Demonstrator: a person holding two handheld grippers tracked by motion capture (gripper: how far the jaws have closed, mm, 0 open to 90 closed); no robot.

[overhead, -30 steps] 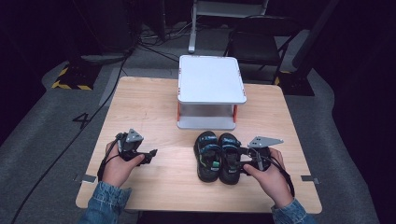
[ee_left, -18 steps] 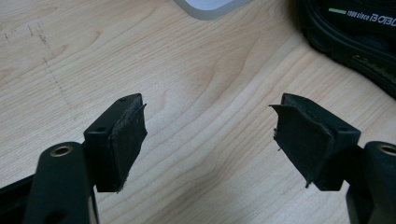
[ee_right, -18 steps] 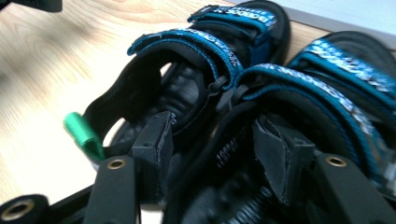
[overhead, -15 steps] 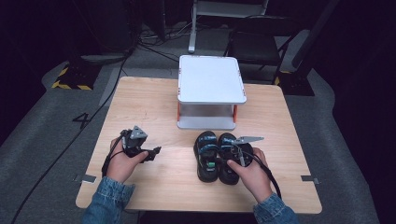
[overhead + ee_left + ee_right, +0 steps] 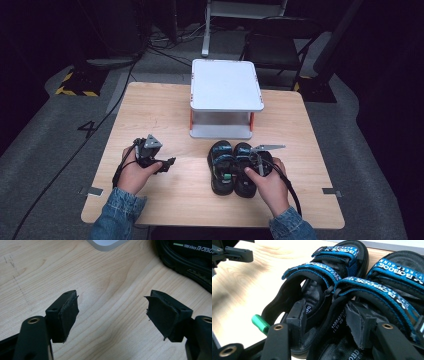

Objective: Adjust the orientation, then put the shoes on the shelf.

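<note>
While my left gripper (image 5: 167, 162) rests wide open and empty over the table (image 5: 165, 107), my right gripper (image 5: 325, 322) has just been closing, one jaw inside each sandal of the pair (image 5: 232, 167) near the white stand (image 5: 225, 90).

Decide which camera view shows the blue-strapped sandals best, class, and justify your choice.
The right gripper view: the sandals fill it close up, with strap lettering legible and the right gripper straddling their touching inner sides. The high view shows the whole pair, small and dark. The left gripper view catches just a sole edge.
</note>
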